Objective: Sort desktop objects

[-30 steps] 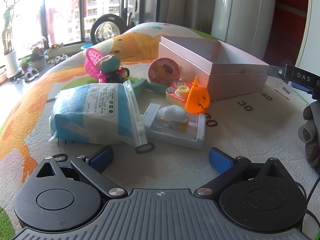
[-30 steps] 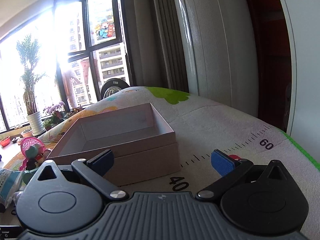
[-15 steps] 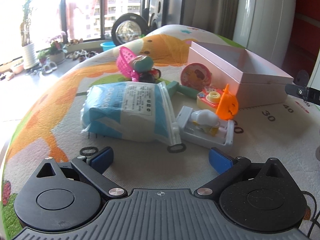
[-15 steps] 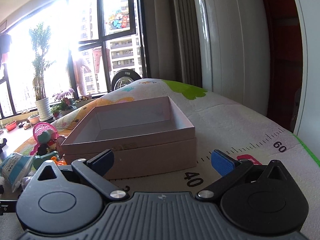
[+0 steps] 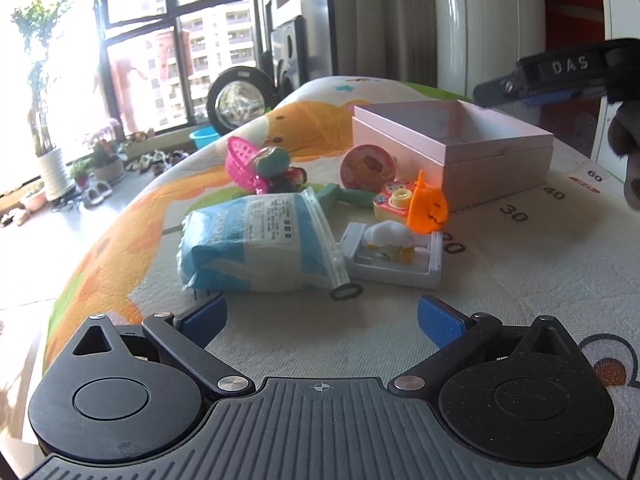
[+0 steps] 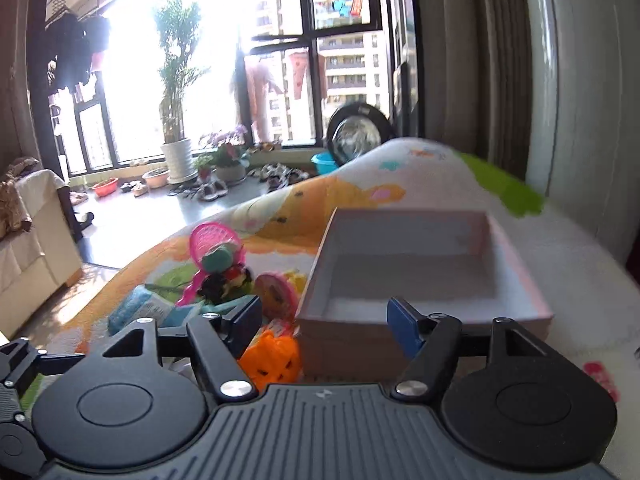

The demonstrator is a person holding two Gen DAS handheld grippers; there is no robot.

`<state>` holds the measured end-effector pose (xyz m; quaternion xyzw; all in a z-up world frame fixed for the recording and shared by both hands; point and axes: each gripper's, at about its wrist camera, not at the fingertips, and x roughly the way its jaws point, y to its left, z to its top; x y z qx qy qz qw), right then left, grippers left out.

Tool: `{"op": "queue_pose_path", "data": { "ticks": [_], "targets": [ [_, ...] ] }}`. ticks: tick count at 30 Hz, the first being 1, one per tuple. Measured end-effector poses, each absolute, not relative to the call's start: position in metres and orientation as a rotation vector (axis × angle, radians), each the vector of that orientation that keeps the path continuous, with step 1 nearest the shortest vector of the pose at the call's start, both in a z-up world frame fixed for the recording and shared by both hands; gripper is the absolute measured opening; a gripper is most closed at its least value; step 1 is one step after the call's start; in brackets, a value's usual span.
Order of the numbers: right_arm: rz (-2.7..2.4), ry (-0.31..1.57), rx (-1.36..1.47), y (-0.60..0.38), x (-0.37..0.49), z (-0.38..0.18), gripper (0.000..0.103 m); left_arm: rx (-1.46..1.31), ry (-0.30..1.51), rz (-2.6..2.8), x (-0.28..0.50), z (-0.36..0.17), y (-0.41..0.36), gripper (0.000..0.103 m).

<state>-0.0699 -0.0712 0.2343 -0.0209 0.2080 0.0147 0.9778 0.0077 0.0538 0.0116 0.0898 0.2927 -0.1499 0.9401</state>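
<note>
Pink square cardboard box [image 6: 416, 272] sits open; both tools [image 5: 322, 318] [image 6: 324, 322] gape wide, empty.

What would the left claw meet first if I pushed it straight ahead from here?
Most likely the black ring on the mat, then the white tray behind it. The left claw is open; depth is uncertain.

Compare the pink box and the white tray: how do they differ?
The pink box is taller and square-sided; the white tray is low and flat. The box sits empty at the back; the tray lies nearer the left gripper and holds a white and yellow toy. Both rest open-topped on the mat.
</note>
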Motion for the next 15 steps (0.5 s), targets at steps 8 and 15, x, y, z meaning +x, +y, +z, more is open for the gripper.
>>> {"op": "queue_pose_path", "data": {
  "ticks": [8, 15],
  "targets": [
    [-0.318, 0.606, -0.043, -0.170, 0.020, 0.191, 0.067, 0.143, 0.580, -0.390, 0.020, 0.007, 0.034, 0.103],
    [-0.132, 0.693, 0.114, -0.147, -0.005, 0.175, 0.059, 0.155, 0.665, -0.378, 0.031, 0.000, 0.060, 0.103]
  ]
}}
